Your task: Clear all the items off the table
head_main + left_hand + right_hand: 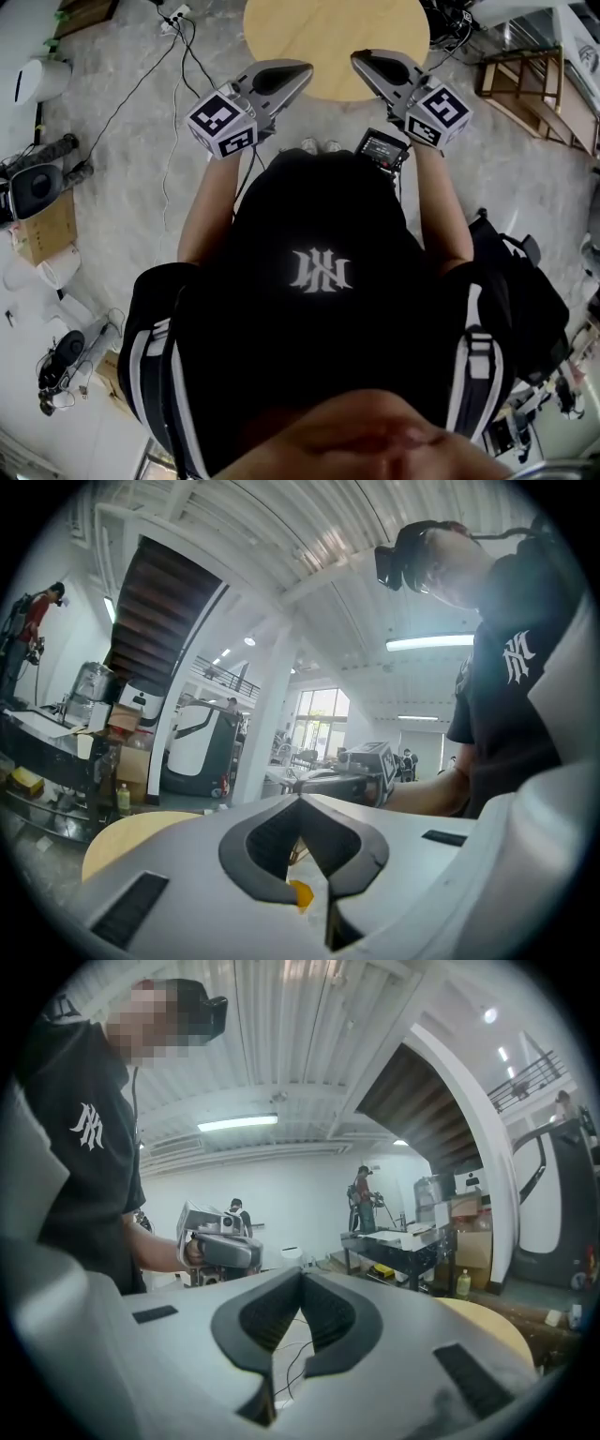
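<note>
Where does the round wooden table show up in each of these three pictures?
Head view: round wooden table at top centre.
Left gripper view: table at lower left.
Right gripper view: table at lower right.
Shared landmark: the white emblem on the person's black shirt, in all three.

Here's the round table (334, 42): a pale wooden top, flat and level, at the head view's top centre.
</note>
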A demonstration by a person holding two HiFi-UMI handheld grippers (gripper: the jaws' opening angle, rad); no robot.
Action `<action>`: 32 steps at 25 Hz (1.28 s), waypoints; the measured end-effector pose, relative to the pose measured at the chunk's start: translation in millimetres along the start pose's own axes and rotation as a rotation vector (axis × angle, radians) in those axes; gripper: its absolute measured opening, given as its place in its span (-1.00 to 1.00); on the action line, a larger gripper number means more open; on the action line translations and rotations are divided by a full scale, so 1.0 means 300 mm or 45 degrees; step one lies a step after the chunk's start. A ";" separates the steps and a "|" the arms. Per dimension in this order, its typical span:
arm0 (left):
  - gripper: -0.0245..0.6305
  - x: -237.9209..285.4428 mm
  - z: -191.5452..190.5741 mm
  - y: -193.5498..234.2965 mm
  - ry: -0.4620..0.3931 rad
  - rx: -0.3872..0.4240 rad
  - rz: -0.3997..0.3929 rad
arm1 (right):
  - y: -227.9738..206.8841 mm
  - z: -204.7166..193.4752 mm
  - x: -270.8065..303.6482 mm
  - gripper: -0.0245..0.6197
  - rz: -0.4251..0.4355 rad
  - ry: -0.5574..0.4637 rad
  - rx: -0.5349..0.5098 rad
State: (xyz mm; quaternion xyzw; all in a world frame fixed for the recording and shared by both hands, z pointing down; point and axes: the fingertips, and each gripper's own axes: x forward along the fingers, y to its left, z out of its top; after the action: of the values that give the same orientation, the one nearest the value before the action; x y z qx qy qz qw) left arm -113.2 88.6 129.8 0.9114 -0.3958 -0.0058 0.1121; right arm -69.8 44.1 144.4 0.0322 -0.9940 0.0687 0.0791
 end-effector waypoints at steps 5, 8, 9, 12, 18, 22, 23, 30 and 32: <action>-0.89 0.013 -0.018 0.012 0.031 0.006 0.010 | -0.004 -0.026 -0.014 -0.91 -0.013 0.003 0.025; -0.89 -0.001 -0.020 0.026 0.025 -0.021 0.011 | 0.001 -0.035 -0.016 -0.91 -0.016 0.008 0.027; -0.89 -0.008 -0.022 0.030 0.030 -0.025 0.009 | 0.003 -0.036 -0.014 -0.91 -0.016 0.007 0.029; -0.89 -0.034 -0.026 0.035 0.034 -0.040 0.002 | 0.010 -0.036 -0.005 -0.91 -0.008 0.002 0.036; -0.89 -0.046 -0.012 0.014 0.035 -0.046 0.029 | 0.011 -0.025 -0.012 -0.91 0.037 -0.007 0.048; -0.89 -0.042 -0.026 0.006 0.060 -0.052 0.061 | 0.000 -0.029 -0.032 -0.91 0.071 -0.032 0.048; -0.89 -0.043 -0.031 0.009 0.065 -0.056 0.074 | -0.009 -0.029 -0.041 -0.91 0.074 -0.045 0.049; -0.89 -0.196 -0.053 0.098 0.086 -0.091 0.215 | -0.028 0.025 -0.055 -0.90 0.058 -0.166 0.033; -0.89 -0.253 -0.051 0.136 0.075 -0.105 0.259 | -0.022 0.038 -0.037 -0.91 0.054 -0.176 0.019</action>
State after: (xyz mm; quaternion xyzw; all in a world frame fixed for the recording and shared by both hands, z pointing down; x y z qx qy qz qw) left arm -193.0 119.5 147.4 0.8609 -0.4823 0.0161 0.1611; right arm -60.2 36.4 132.3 0.0163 -0.9970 0.0755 0.0084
